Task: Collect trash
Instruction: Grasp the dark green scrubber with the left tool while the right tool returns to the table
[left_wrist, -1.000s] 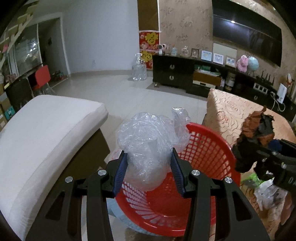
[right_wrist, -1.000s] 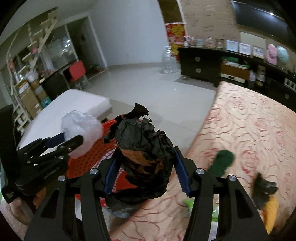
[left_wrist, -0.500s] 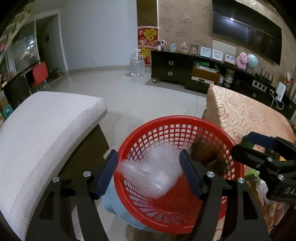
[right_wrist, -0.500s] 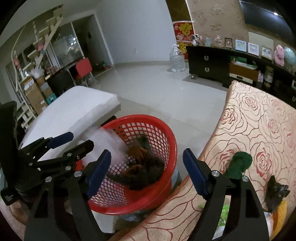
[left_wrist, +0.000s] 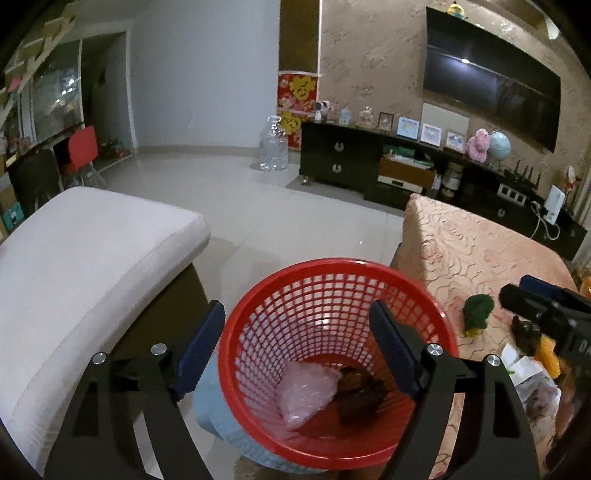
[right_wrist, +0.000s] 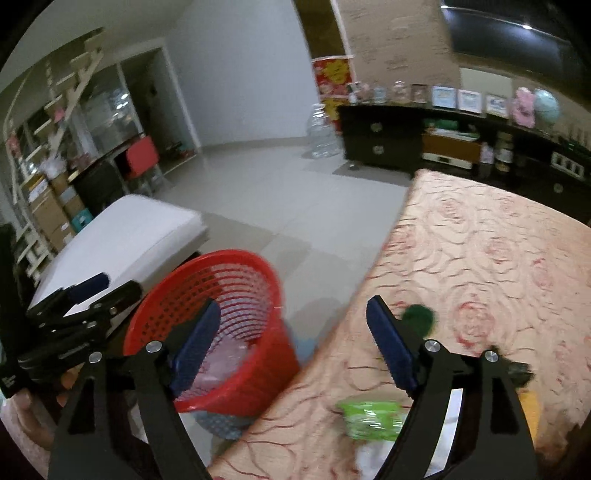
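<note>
Now both the left gripper (left_wrist: 297, 334) and right gripper (right_wrist: 291, 332), jaws just opened wide, are held empty; clear plastic wrap (left_wrist: 306, 391) and dark crumpled paper (left_wrist: 360, 393) are seen inside the red basket (left_wrist: 332, 264) at lower centre.

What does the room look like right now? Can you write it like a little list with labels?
Bin: red mesh basket on the floor beside the table
In the bin: clear crumpled plastic and dark crumpled paper
Table: rose-patterned tablecloth
Still on the table: green crumpled lump, light green wrapper, more scraps near the edge
Left gripper: fingers just opened, nothing between them, above the basket
Right gripper: fingers just opened, empty, over the table edge
</note>
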